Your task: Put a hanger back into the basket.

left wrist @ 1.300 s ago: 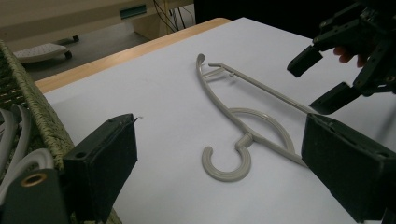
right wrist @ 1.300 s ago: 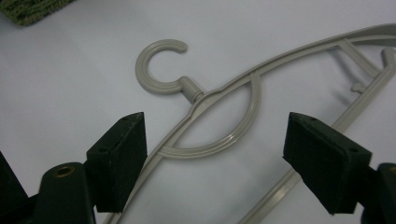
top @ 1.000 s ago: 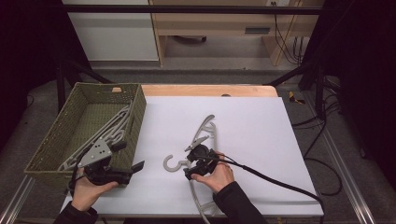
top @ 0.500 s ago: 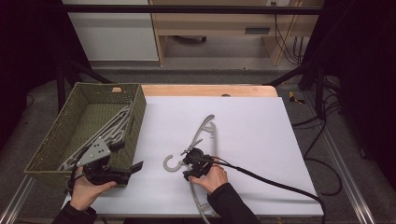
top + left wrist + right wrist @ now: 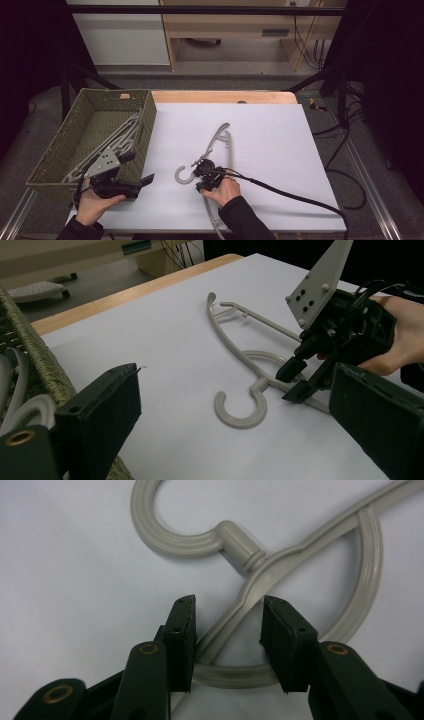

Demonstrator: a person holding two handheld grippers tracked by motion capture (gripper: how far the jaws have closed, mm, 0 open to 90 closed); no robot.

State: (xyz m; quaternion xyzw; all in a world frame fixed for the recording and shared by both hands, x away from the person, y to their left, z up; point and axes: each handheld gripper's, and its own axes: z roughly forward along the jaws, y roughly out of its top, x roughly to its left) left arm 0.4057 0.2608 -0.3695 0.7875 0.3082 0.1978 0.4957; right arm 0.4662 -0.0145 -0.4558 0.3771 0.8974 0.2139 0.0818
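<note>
- While my right gripper (image 5: 201, 176) sits low over the hanger (image 5: 216, 150) on the white sheet (image 5: 280, 150), its jaws have just been closing, with the hanger's arm between them
- Seen in the right gripper view, my right jaws straddle that arm just below the neck; the left pad (image 5: 182, 630) looks to touch the arm, the right pad stands clear of it, so I have no grip yet
- From the same view, the hook (image 5: 170, 527) curls away beyond my jaw tips, lying flat on the sheet, and the hanger's inner loop curves under and past my right jaw
- From above, the hanger lies near the middle of the sheet, hook towards the basket (image 5: 70, 145), one arm reaching up the table, the other running back under my right hand (image 5: 225, 192)
- My left gripper (image 5: 142, 181) rests at the sheet's near left edge, just beside the basket's front corner, held level and pointing across at the hanger
- Its jaws stand wide apart with nothing between them; in the left gripper view they frame the hook and my right gripper (image 5: 300, 382) farther off
- More grey hangers (image 5: 120, 142) lie stacked in the basket, leaning against its right wall
- My right cable (image 5: 295, 197) trails off across the sheet to the near right corner
</note>
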